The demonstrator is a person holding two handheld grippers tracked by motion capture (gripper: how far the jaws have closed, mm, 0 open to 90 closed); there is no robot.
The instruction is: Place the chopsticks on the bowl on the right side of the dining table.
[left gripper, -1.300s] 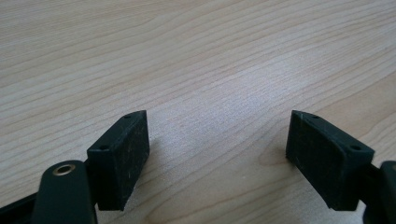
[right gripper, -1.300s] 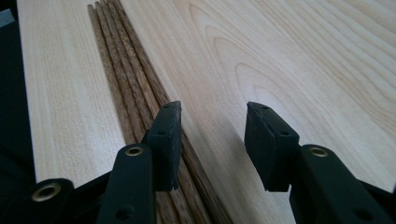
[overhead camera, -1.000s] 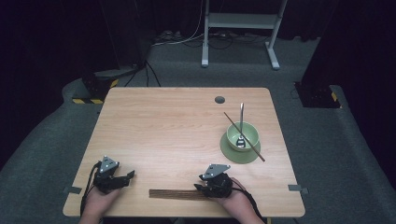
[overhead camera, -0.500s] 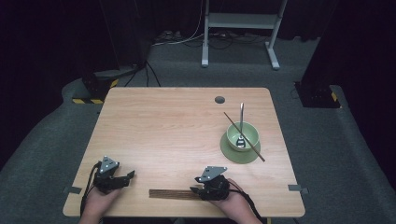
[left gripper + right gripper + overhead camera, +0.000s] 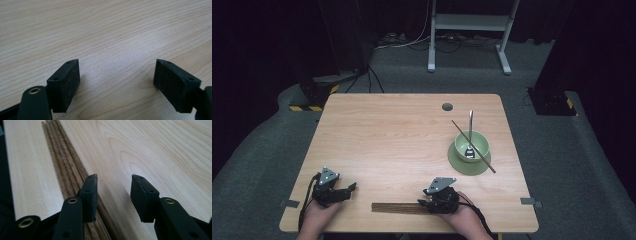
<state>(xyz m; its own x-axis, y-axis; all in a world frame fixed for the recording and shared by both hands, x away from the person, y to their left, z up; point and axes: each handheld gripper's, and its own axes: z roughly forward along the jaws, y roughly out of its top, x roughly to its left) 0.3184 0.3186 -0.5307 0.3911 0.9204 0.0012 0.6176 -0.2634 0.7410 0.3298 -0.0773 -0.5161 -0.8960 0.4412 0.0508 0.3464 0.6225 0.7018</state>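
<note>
While the right gripper (image 5: 424, 204) is lying low at the near edge of the wooden table (image 5: 402, 135), its jaws are standing apart and clamping nothing; in the right gripper view (image 5: 113, 195) one jaw is sitting on the bundle of brown chopsticks (image 5: 66, 170) and the other is resting over bare wood beside it.

Item, chopsticks (image 5: 396, 207): lying flat in a tight row along the near edge, running leftward from the right gripper.

Item, left gripper (image 5: 348, 189): resting at the near left corner, well apart from the bundle, jaws spread wide over bare tabletop in its own view (image 5: 116, 82).

Item, green bowl (image 5: 471, 145): sitting on a green saucer (image 5: 459, 165) at the far right, with a metal spoon (image 5: 470, 131) standing in it and one chopstick (image 5: 473, 146) lying across its rim.

Step in hand, by my reading: lining up to pick a chopstick from the bundle. The next move is calling for a small sideways shift so one stick is lying between the jaws, then a close and a lift toward the bowl.
</note>
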